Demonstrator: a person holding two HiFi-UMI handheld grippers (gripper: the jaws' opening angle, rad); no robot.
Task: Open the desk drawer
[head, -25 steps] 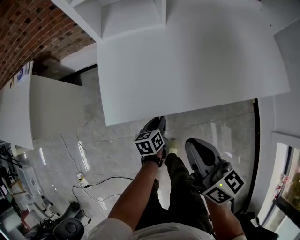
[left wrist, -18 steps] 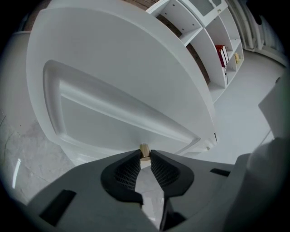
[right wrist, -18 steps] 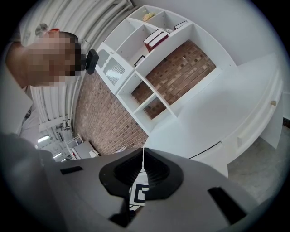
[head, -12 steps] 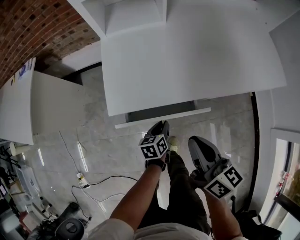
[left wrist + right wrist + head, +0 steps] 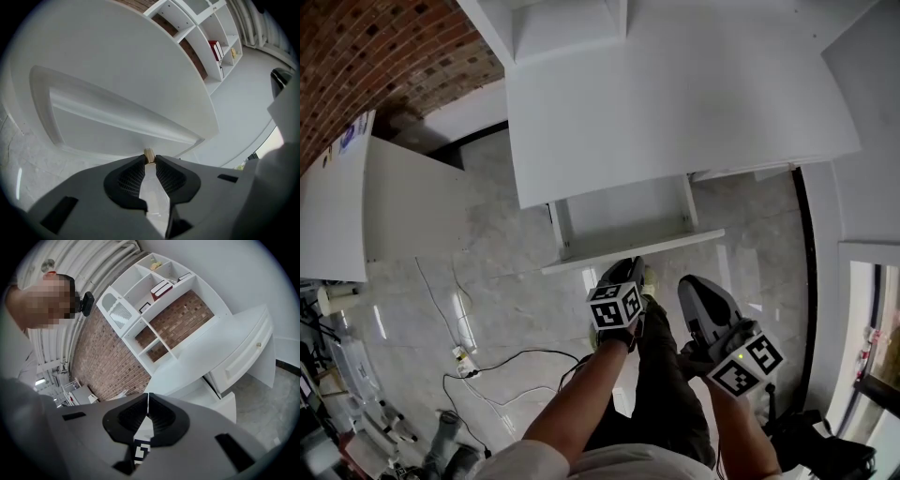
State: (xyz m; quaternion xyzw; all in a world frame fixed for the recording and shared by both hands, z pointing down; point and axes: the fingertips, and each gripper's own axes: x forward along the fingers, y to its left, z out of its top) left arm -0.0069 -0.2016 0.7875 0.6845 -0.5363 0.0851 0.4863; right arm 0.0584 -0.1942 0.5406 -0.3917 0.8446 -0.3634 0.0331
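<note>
**A:** Left gripper, what has it got?

**B:** Its fingers are nipped in on the small pale knob at the middle of the drawer front. Only a narrow gap is left between them, and the knob fills it. My read is that the knob is the one purchase on that flat white panel, and a hold at its centre should draw the drawer out square rather than skewed.

**A:** Where is the drawer?

**B:** The drawer juts out from under the front edge of the worktop, towards the left part of that edge, and hangs over the floor. It looks a good way out, so I judge the task nearly done.

**A:** Right gripper?

**B:** The right gripper has its fingers pressed together with nothing between them. It hangs just to the right of the left gripper, apart from the drawer. It is probably idle, since one knob needs one hand.

**A:** Contents?

**B:** The drawer shows a white bottom and two side walls, and I see nothing lying in the exposed part. The back of it, under the worktop, is hidden. The shelf unit stands at the far edge of the worktop. One upper compartment holds a few books, one of them red. There is something small and yellowish in the top compartment, too small to name.
</note>
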